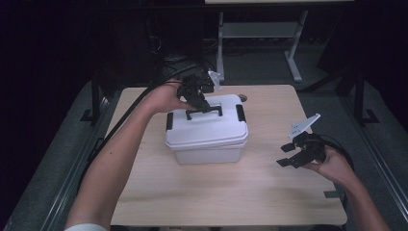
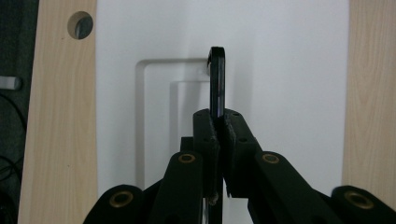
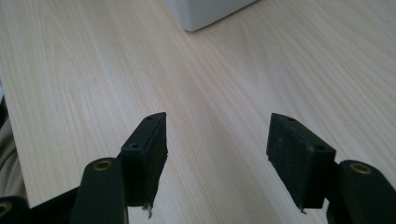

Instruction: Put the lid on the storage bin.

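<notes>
high view – scene: white lidded box sits mid-table, black latches at both ends, black carry handle on the lid.
high view – left gripper: reaches over the box from the far-left side, jaws down on the handle.
high view – right gripper: near the table's right edge, well apart from the box, idle and holding nothing.
high view – step: handle grasp looks made; judged as the start of a lift or carry.
left gripper view – grip: left gripper clamped tight on the handle, which stands upright and edge-on over the lid recess; white lid below, table hole top left.
left gripper view – extra: confirms pad contact, which the high view leaves too small to tell.
right gripper view – state: right gripper jaws apart, nothing between, bare wood under them; box corner at top.
right gripper view – extra: confirms the empty gap.
next move: likely a straight, steady pull up; both latches should be shut first, cannot tell from here.
</notes>
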A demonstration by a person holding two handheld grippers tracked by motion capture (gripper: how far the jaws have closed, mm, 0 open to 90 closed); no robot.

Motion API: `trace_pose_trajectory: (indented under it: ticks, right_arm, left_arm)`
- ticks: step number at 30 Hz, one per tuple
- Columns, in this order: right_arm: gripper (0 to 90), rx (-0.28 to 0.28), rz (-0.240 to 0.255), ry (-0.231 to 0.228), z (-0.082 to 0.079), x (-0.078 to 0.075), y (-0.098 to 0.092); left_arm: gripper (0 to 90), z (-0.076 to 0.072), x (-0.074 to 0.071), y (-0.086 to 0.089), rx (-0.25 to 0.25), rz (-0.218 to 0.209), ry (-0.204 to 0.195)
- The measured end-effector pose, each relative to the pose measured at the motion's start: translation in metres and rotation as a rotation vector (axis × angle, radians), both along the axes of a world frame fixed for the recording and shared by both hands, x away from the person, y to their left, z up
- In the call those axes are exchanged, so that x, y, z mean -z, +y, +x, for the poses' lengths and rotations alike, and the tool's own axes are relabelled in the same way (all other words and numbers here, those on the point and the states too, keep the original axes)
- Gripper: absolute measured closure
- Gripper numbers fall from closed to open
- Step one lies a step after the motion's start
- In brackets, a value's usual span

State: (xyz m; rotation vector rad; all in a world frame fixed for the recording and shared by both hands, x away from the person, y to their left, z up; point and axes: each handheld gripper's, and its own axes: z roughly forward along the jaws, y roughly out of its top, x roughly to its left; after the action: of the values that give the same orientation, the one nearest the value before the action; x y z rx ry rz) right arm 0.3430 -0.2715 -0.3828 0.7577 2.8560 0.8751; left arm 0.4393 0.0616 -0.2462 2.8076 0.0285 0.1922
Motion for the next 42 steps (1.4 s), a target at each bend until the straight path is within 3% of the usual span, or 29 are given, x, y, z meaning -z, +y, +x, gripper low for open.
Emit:
trace_pose_trajectory:
  ticks: [12, 29, 33, 37, 42]
  right_arm:
    - [37.5, 0.009, 0.006, -0.002, -0.002, -0.002, -0.004]
    - [37.4, 0.016, 0.017, 0.012, -0.003, 0.000, -0.005]
    - [37.4, 0.015, 0.018, 0.016, -0.003, 0.002, -0.006]
    - [37.4, 0.016, 0.019, 0.016, -0.003, 0.003, -0.006]
    - [37.4, 0.013, 0.023, 0.019, -0.003, 0.004, -0.004]
  left_arm:
    - [84.8, 0.001, 0.012, -0.010, 0.016, 0.035, 0.007]
    - [83.6, 0.006, 0.016, -0.012, 0.039, 0.017, 0.016]
    - [73.1, 0.004, 0.016, -0.010, 0.027, 0.043, 0.010]
    - [83.5, 0.005, 0.015, -0.006, 0.028, 0.034, 0.014]
    - [84.5, 0.007, 0.014, -0.005, 0.027, 0.026, -0.004]
